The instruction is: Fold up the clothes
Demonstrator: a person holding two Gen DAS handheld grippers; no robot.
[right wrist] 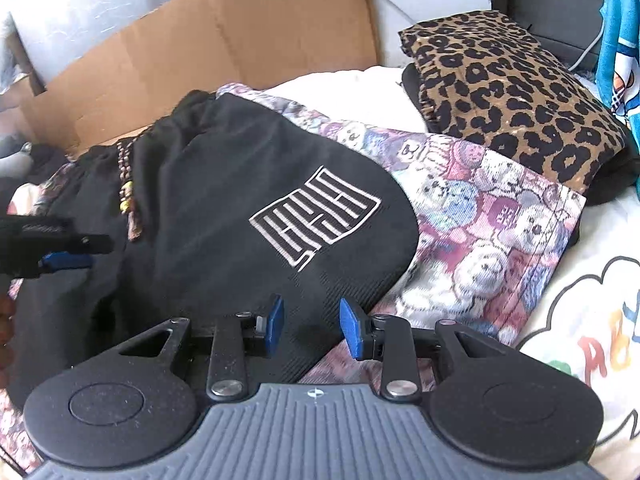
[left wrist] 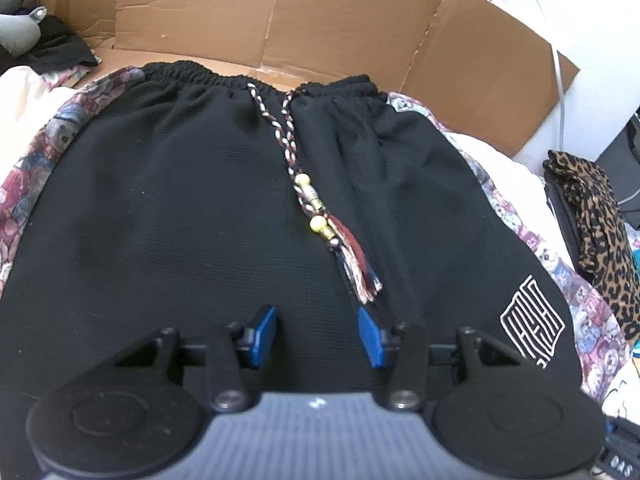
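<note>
So the black shorts (left wrist: pixel 192 208) are lying flat, waistband at the far end, spread over a teddy-bear print cloth (left wrist: pixel 28 184) that peeks out along both the left and right edges. The braided drawstring (left wrist: pixel 296 160) runs down the middle from the waistband, with yellow beads and a tasselled end resting on the fabric. There's a white line-pattern logo (left wrist: pixel 532 320) near the right hem; in the right wrist view it's much clearer (right wrist: pixel 316 216).

The left tool (left wrist: pixel 318 334) hovers over the near middle of the shorts with its blue pads apart, nothing between them. Can't tell if the tips actually touch the cloth. The right tool (right wrist: pixel 311 326) is also spread open, over the near right corner of the shorts right where the black edge meets the bear print. The near hem itself is hidden behind both tool bodies.

Further out: a flattened cardboard sheet (left wrist: pixel 304 12) stands up behind the waistband. A folded leopard-print garment (right wrist: pixel 508 92) sits to the right on something dark, well clear of the shorts. A white sheet with cartoon lettering (right wrist: pixel 592 344) is cut off at the near right. At the far left there's some grey and dark stuff (left wrist: pixel 24 28), too blurry to identify.
</note>
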